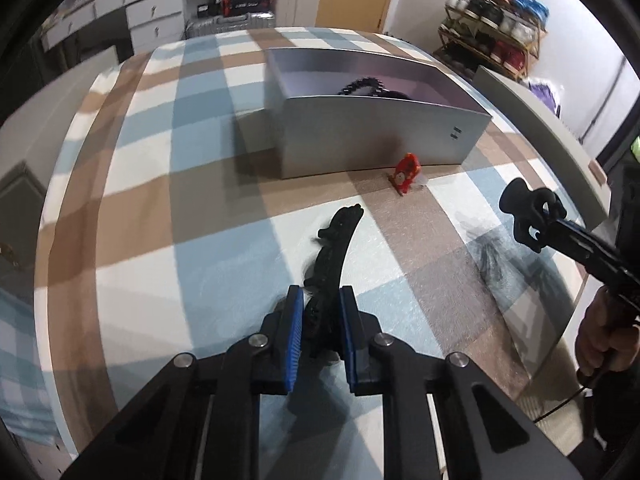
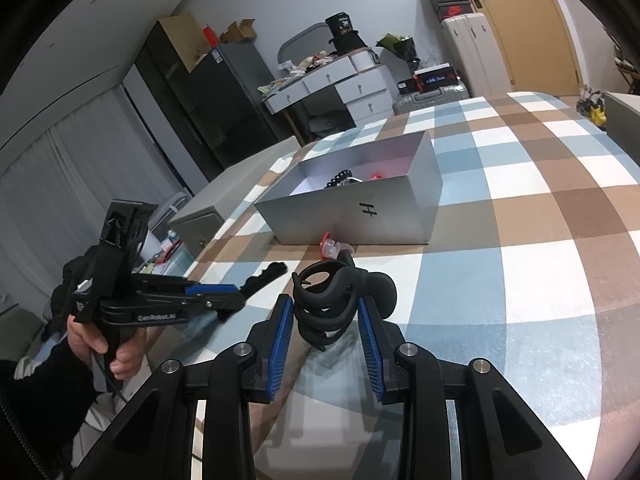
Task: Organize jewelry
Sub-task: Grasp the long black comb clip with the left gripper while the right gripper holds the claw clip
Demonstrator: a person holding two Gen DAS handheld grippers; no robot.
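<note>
My left gripper (image 1: 320, 300) is shut on a long black curved hair clip (image 1: 334, 248), held above the checked bedspread; it also shows in the right wrist view (image 2: 266, 276). My right gripper (image 2: 326, 312) is shut on a black looped hair claw (image 2: 336, 300), which shows in the left wrist view (image 1: 528, 216) at the right. An open silver box (image 1: 376, 136) stands ahead with black beads (image 1: 362, 84) inside; in the right wrist view (image 2: 360, 216) it also holds something red. A small red item (image 1: 406, 172) lies in front of the box.
The checked bedspread (image 1: 160, 220) covers the bed. The grey box lid (image 1: 540, 128) lies at the right edge. A dresser (image 2: 332, 84), suitcase and shelves stand beyond the bed.
</note>
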